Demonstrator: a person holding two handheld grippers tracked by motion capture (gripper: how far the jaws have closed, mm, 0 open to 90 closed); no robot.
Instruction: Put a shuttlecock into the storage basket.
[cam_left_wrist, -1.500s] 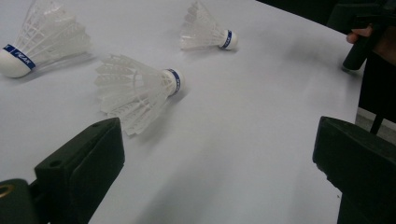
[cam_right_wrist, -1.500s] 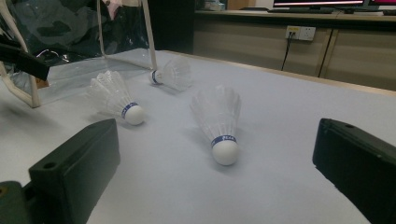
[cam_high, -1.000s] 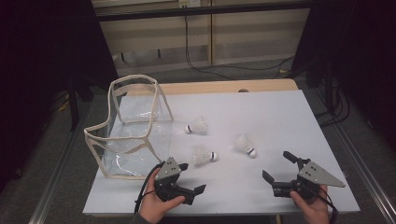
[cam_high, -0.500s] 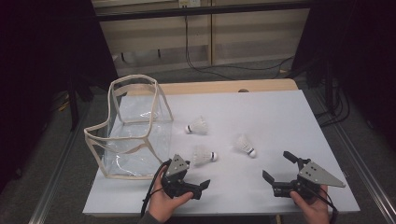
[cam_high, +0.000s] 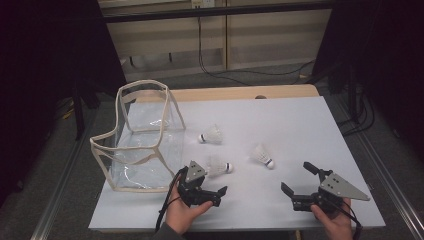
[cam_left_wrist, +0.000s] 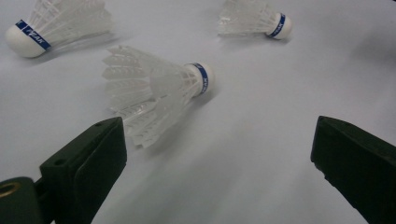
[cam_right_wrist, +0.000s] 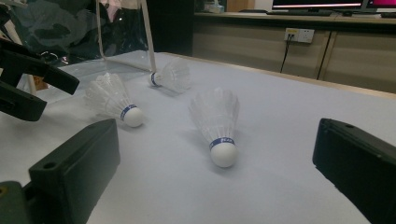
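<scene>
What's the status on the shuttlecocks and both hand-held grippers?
Left hand-held gripper open, aimed at nearest shuttlecock. Right hand-held gripper open, holding nothing. Three shuttlecocks on table, none in clear bag. Nothing blocking.

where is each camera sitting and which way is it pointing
High view: above the person's side, facing forward and down on the table; shows both hands, left gripper, right gripper.
Left gripper view: rides that gripper, low, facing the nearest shuttlecock; its open jaws show.
Right gripper view: low, facing the clear bag; its open jaws show.
Shared: all three shuttlecocks appear in both gripper views.
</scene>
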